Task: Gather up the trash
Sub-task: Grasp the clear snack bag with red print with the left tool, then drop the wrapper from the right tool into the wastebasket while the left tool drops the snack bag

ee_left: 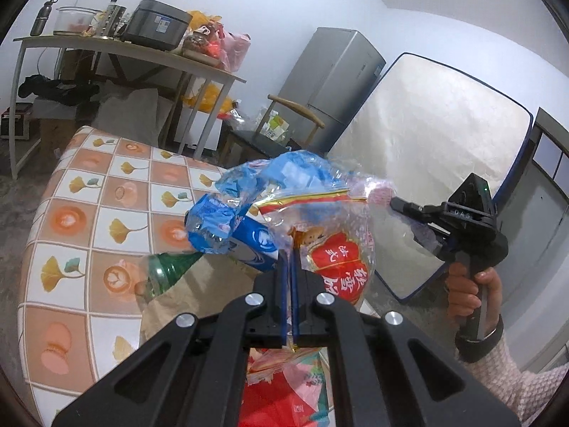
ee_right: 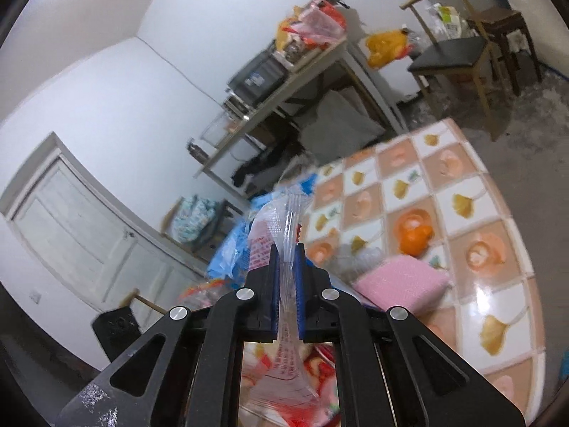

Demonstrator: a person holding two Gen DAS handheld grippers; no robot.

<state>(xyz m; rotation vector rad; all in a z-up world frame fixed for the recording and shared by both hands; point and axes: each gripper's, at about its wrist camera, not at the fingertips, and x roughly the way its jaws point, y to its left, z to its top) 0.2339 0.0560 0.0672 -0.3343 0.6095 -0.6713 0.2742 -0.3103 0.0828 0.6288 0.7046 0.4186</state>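
My left gripper [ee_left: 288, 259] is shut on the edge of a clear snack bag with red print [ee_left: 334, 267], held up above the tiled table [ee_left: 81, 213]. Blue crumpled wrappers [ee_left: 249, 192] and a blue-white can [ee_left: 254, 243] sit in or against the bag. A green plastic bottle [ee_left: 167, 270] lies on brown paper below. My right gripper [ee_left: 394, 203] shows in the left wrist view, shut on the bag's far edge. In the right wrist view it [ee_right: 287, 249] pinches the clear bag edge [ee_right: 290, 220]. Orange peel [ee_right: 414, 235] and a pink sponge [ee_right: 402, 279] lie on the table.
A cluttered side table [ee_left: 142, 53] with a rice cooker [ee_left: 156, 25] stands behind. A chair [ee_left: 270, 131], a fridge [ee_left: 334, 78] and a leaning mattress [ee_left: 434, 142] stand to the right. A white door [ee_right: 81, 227] shows in the right wrist view.
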